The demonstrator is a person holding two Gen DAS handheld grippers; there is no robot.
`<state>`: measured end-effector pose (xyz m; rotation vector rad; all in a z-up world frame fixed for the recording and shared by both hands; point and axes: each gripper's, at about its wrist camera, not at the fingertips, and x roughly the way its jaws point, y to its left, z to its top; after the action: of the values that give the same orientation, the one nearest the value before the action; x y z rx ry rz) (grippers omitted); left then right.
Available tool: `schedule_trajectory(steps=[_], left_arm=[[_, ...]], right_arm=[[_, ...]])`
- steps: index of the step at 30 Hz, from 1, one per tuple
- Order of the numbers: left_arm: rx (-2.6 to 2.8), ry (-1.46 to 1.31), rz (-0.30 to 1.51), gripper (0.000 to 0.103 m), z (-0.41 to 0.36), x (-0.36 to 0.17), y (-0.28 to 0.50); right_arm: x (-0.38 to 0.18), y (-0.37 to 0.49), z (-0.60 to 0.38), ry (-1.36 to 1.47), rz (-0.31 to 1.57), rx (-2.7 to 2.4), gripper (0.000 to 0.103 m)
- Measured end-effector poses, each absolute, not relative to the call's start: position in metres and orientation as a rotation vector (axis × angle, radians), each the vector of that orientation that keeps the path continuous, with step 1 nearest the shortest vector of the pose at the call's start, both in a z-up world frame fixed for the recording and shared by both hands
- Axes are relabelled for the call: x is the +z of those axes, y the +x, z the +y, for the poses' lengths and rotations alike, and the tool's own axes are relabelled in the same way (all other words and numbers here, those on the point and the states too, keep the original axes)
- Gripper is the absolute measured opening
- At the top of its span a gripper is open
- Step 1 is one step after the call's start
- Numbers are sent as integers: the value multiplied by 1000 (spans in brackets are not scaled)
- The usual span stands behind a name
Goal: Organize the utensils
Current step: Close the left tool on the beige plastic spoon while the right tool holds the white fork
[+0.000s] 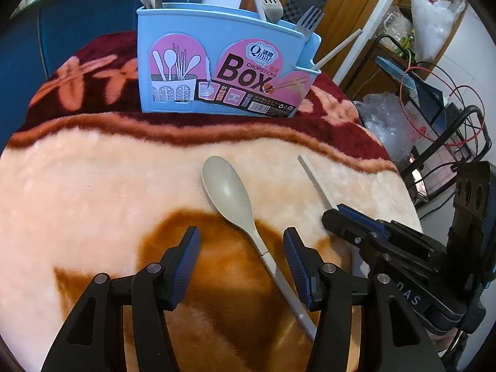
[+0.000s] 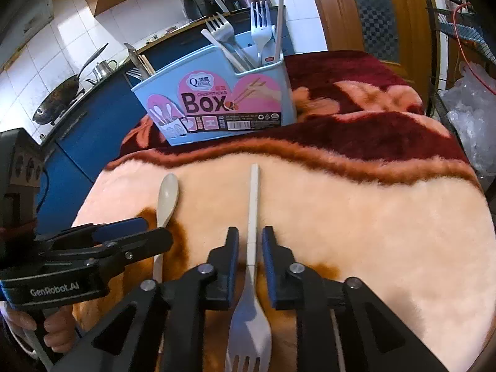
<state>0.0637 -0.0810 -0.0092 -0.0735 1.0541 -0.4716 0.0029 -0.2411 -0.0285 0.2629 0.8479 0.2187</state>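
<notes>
Left gripper (image 1: pixel 241 248): jaws stand wide, nothing pressed between the pads; tilted down over the blanket.
Spoon (image 1: pixel 228 192): beige, lies flat on the blanket, bowl toward the box, handle running back between the left gripper's fingers; closer to the right-hand finger in the left wrist view, touching neither.
Right gripper (image 2: pixel 250 241): jaws narrow but parted, a thin gap on each side of the fork handle; pads not pressing it.
Fork (image 2: pixel 252 279): white, lies flat, handle pointing toward the box and passing between the right gripper's fingers; tines at the bottom of the right wrist view, under the gripper body.
Spoon vs fork: side by side, near, roughly parallel, not touching.
Box (image 1: pixel 217 62): light blue, upright at the far side on the dark red part of the blanket, well apart from both grippers; label reads "CHOPSTICKS Box".
Box contents: several forks (image 2: pixel 259 28) and chopsticks standing upright, tips above the rim.
Blanket (image 1: pixel 93 186): plush, cream with brown and red pattern, covers the tabletop.
Hand (image 2: pixel 54 331): fingers wrapped around the left gripper's handle, low left in the right wrist view.
</notes>
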Motion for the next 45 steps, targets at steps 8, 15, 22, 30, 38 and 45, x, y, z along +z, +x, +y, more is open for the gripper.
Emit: schedule_trajectory(steps=[8, 15, 22, 30, 38, 45], left_arm=[[-458, -64, 1062, 27, -84, -12, 74], [-476, -155, 1044, 9, -65, -10, 74], [-461, -148, 973, 8, -56, 0, 63], [-453, -92, 877, 5, -54, 17, 49], [-468, -101, 847, 5, -49, 23, 40], [-455, -105, 793, 4, -39, 32, 35]], right_arm=[[-27, 0, -237, 256, 853, 244, 34], [-22, -10, -244, 226, 879, 241, 39], [-20, -25, -255, 228, 885, 237, 39], [-17, -26, -255, 195, 886, 219, 39], [-17, 3, -229, 111, 958, 260, 37], [-21, 25, -226, 99, 1018, 253, 29]])
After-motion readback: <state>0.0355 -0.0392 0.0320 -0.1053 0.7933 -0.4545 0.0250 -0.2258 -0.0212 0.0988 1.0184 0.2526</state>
